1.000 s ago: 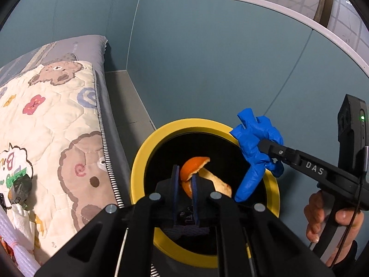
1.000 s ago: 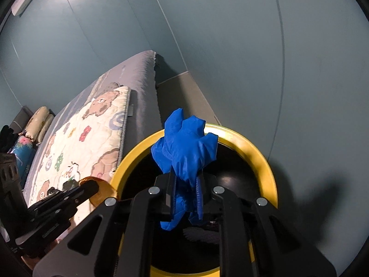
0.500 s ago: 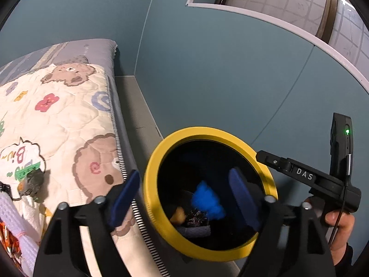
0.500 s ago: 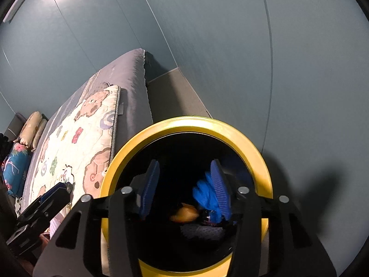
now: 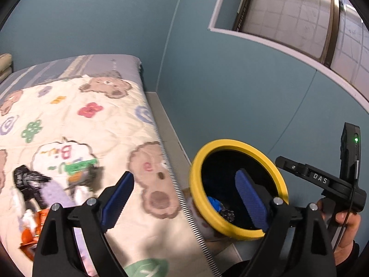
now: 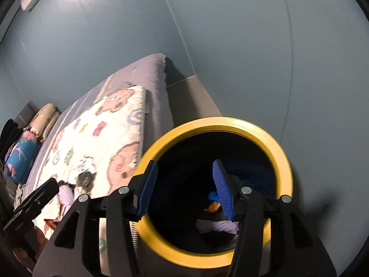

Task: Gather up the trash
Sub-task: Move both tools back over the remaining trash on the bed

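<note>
A trash bin with a yellow rim [image 5: 233, 144] [image 6: 283, 152] stands on the floor beside the bed. Inside lie a blue glove [image 5: 214, 202] [image 6: 213, 195], an orange peel [image 6: 213, 206] and dark scraps. My left gripper [image 5: 184, 191] is open and empty, between the bed edge and the bin. My right gripper [image 6: 184, 187] is open and empty above the bin's mouth; it also shows in the left wrist view [image 5: 306, 173]. More trash lies on the quilt at the left: an orange wrapper [image 5: 30, 233], a black scrap [image 5: 25, 180] and a grey-green crumpled piece [image 5: 80, 173] [image 6: 84, 179].
The bed [image 5: 76, 127] with a bear-print quilt fills the left side. Blue walls [image 5: 230, 80] stand close behind and right of the bin. A narrow strip of floor [image 5: 166, 120] runs between bed and wall. Pillows [image 6: 23, 154] lie at the bed's far end.
Both grippers opened and dropped the orange peel and the blue glove into the bin. The left gripper has since swung left toward the bed; the right stays over the bin.
</note>
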The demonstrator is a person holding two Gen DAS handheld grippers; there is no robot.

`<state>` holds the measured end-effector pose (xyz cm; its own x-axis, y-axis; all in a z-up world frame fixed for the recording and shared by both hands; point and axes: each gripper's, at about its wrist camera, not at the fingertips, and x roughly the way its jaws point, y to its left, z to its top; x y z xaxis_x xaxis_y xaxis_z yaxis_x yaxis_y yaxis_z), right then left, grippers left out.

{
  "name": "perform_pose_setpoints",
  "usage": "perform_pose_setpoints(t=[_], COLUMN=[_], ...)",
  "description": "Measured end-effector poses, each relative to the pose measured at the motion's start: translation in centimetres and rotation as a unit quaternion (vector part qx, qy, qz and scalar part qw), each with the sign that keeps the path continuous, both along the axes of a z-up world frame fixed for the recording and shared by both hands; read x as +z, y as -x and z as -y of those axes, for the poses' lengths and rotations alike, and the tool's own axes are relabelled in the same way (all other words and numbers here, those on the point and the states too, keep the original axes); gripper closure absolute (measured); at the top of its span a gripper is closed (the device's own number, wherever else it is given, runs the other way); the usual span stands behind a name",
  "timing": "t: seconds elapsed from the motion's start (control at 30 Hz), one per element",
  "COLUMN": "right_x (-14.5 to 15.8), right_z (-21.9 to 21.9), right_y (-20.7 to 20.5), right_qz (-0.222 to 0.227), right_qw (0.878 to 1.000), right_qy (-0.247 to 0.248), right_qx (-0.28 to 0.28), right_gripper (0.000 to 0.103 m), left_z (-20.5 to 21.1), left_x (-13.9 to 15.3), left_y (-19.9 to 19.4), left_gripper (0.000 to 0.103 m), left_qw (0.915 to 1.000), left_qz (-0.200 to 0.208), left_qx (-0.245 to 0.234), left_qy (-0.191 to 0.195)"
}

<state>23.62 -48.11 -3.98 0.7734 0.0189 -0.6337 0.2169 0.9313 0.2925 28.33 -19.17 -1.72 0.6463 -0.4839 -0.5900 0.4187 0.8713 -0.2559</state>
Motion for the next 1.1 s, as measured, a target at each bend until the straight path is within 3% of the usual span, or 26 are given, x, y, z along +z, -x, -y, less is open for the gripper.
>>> perform_pose_setpoints(t=[0.53,1.1], right_x=[3.4,1.9], right_z=[-10.4,-19.9], right_y=[1.4,0.2], right_qz=[0.036,0.004], right_qw=[0.994,0.982], right_qy=[0.015,0.046], right_qx=[0.103,0.184], right_gripper=[0.054,0.054], left_z=[-11.5,-21.7], left_x=[3.6,0.5], left_y=[4.8,6.5], left_gripper=[0.014,0.014], left_qw=[0.9941,0.9835], left_qz=[0.05,0.026], left_qx=[0.095,0.178], left_qy=[-0.017,-0.022])
